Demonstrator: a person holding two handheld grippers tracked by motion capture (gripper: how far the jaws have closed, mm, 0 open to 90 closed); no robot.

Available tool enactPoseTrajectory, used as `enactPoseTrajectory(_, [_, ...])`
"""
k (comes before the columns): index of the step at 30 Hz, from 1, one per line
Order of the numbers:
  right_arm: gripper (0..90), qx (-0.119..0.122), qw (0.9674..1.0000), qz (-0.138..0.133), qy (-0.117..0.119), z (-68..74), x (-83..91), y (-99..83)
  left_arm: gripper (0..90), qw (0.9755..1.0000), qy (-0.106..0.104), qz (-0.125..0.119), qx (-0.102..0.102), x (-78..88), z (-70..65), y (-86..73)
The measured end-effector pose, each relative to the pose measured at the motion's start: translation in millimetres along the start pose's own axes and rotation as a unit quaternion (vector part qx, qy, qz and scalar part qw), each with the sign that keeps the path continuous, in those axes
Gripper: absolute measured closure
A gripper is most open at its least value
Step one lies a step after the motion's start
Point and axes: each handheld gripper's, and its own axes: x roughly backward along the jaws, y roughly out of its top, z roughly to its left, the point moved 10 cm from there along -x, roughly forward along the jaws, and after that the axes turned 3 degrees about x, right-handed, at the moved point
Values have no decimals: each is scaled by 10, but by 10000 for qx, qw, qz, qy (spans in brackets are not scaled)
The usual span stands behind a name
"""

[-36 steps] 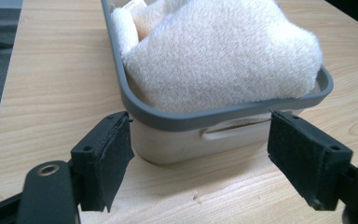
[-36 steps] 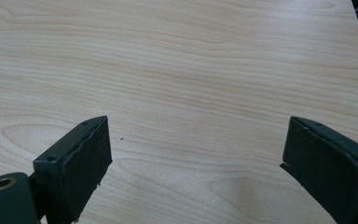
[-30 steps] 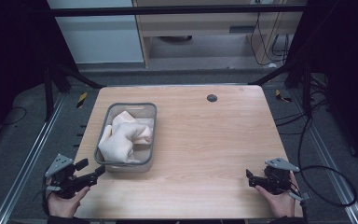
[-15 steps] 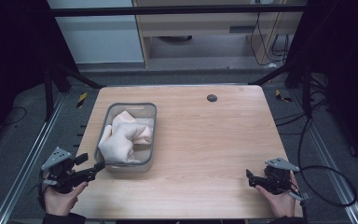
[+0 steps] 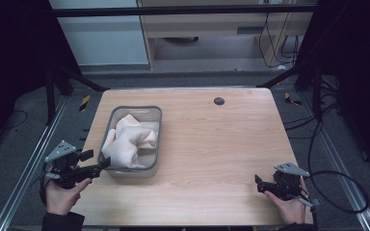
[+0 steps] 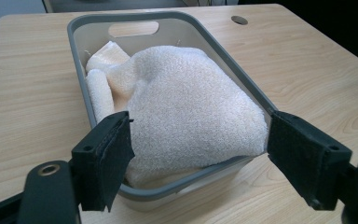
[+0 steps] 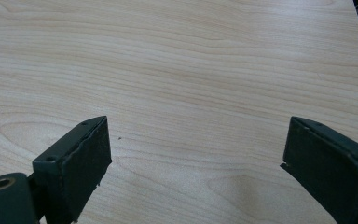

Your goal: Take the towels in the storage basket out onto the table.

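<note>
Jaws apart on both tools, nothing clamped. Left gripper (image 5: pixel 105 163) at lower left of the high view, tips just beside the near left corner of the grey bin (image 5: pixel 155 144); in the left gripper view, black pads (image 6: pixel 105 161) spread wide to either side of the bin's near end (image 6: pixel 177 186), not pressing on it. Right gripper (image 5: pixel 257 184) at lower right of the high view, held in a hand (image 5: pixel 289 207) low over bare wood; pads (image 7: pixel 81 163) wide apart in the right gripper view.

Bin left of centre in the high view, long side running up the frame, with a handle slot (image 6: pixel 133 29) in the far wall. Inside, a heap of cream towels (image 5: pixel 127 142), fluffy and bunched, rising above the rim (image 6: pixel 186 107).

Pale wooden table (image 5: pixel 221 144) beneath, with a dark round hole (image 5: pixel 218 101) near its upper edge. Around it, dark floor, metal frame rails (image 5: pixel 24 178) at lower left and black cables (image 5: pixel 339 190) at lower right.
</note>
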Motion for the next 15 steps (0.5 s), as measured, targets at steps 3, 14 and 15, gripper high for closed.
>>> enactPoseTrajectory(3, [75, 6, 10000, -4, 6, -3, 1, 3, 217, 9999, -63, 92, -73, -15, -17, 71])
enactPoseTrajectory(14, [76, 40, 10000, 14, 25, -4, -7, 1, 215, 9984, -3, 470, -323, -76, -18, 224])
enactPoseTrajectory(15, [76, 40, 10000, 14, 25, -4, -7, 1, 215, 9981, 14, 502, -365, -84, -19, 241])
